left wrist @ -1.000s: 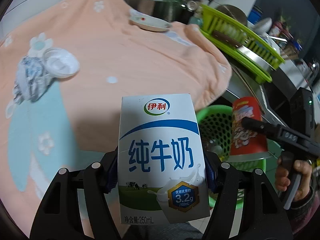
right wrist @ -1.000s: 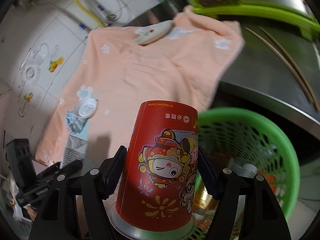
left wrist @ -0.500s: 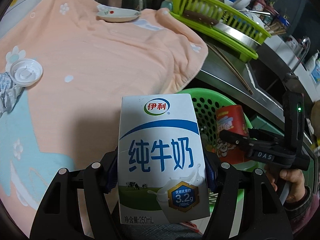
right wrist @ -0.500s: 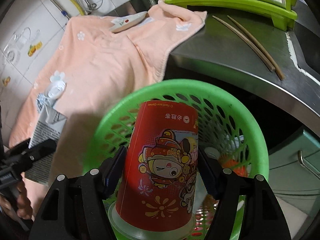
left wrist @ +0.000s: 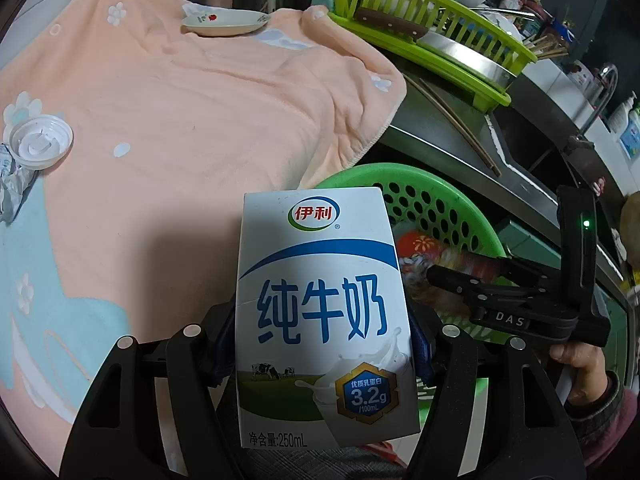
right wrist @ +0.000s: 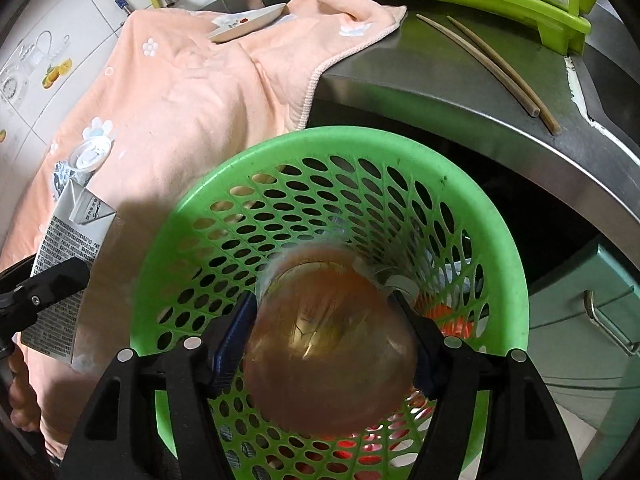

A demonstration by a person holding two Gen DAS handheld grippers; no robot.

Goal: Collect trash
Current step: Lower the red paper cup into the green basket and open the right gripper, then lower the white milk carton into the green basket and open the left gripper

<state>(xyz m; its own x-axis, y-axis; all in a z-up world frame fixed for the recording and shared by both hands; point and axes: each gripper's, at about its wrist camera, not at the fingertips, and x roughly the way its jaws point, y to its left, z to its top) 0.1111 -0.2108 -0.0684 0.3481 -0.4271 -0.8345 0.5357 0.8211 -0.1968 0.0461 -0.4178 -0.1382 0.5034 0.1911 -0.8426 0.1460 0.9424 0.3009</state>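
My left gripper is shut on a white and blue milk carton, held upright over the peach towel's edge beside the green basket. The carton also shows in the right wrist view. My right gripper is over the green basket. The red paper cup is a blur between its open jaws, mouth toward the camera, tipping into the basket. In the left wrist view the cup is a red smear inside the basket by the right gripper.
A white plastic lid and crumpled foil lie on the peach towel. A small plate sits at the back. Chopsticks lie on the steel counter. A green dish rack holds a cleaver.
My right gripper moved over the basket and let go of the red cup, which now falls and blurs. My left gripper carried the carton toward the basket.
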